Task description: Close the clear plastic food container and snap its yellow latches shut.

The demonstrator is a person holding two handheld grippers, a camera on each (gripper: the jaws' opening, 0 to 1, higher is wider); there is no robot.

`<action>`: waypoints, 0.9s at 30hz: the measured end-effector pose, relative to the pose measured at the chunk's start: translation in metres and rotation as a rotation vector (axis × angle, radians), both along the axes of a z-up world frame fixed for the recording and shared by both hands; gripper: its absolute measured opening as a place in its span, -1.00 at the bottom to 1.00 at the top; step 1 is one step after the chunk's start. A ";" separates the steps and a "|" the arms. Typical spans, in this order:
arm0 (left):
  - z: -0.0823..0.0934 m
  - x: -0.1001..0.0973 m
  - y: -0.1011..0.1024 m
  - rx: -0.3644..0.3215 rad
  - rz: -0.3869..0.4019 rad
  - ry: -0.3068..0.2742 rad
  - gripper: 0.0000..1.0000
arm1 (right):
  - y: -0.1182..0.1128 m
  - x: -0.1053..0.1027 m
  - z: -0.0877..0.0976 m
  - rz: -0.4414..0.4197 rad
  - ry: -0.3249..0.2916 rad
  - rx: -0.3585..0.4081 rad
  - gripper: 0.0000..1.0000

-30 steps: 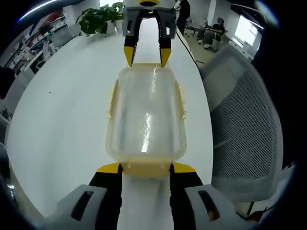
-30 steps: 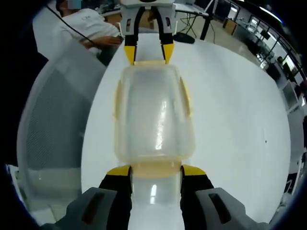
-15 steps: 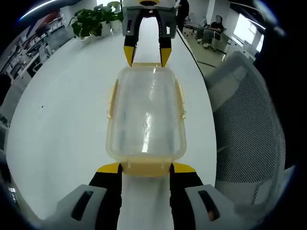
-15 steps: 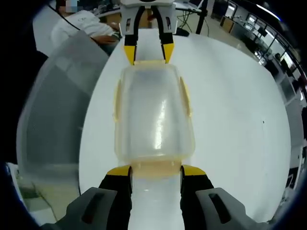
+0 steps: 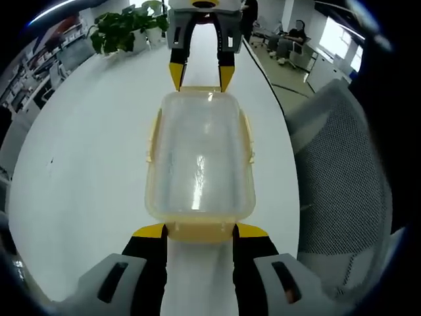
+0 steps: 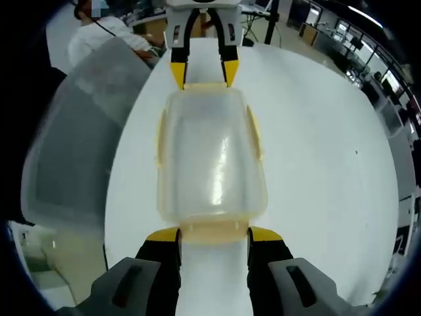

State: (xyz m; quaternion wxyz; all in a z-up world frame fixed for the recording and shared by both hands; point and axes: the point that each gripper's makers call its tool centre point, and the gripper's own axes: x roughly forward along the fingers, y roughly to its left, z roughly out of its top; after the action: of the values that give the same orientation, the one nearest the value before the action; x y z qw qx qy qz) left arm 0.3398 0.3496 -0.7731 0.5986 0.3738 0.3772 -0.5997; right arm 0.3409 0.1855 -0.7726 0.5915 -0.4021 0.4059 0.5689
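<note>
Two grippers, left gripper [image 5: 200,232] and right gripper [image 6: 213,236], face each other, jaws wide at opposite ends of the lengthwise container [image 5: 200,155].

– What are the surfaces like?
– The container [image 5: 200,158] is cloudy clear plastic with a glossy streak of light on its lid; its latches [image 5: 200,230] are smooth yellow plastic. It sits on a smooth white table [image 5: 85,151] with a soft sheen.
– And nearby?
– A chair [image 5: 342,178] with a grey woven mesh back, matt. In the right gripper view the gripper [image 6: 214,238] has matt black jaws with yellow tips.
</note>
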 end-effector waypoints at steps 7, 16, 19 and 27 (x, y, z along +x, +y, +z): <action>-0.003 0.000 -0.002 0.020 -0.005 -0.001 -0.25 | -0.002 -0.001 -0.001 0.004 -0.005 0.007 -0.24; -0.004 0.000 0.000 0.023 -0.014 0.001 -0.25 | 0.000 -0.006 -0.004 -0.011 -0.006 0.017 -0.24; -0.005 -0.001 -0.001 0.018 -0.015 0.000 -0.25 | 0.000 -0.006 -0.006 -0.008 -0.008 0.015 -0.24; -0.008 -0.003 0.001 0.029 -0.017 0.001 -0.24 | 0.003 -0.009 -0.007 -0.003 -0.008 0.031 -0.24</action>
State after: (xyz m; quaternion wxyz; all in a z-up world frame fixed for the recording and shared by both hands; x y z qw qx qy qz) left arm 0.3372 0.3508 -0.7814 0.5878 0.3853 0.3830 -0.5994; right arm 0.3322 0.1882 -0.7796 0.6000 -0.3944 0.3954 0.5727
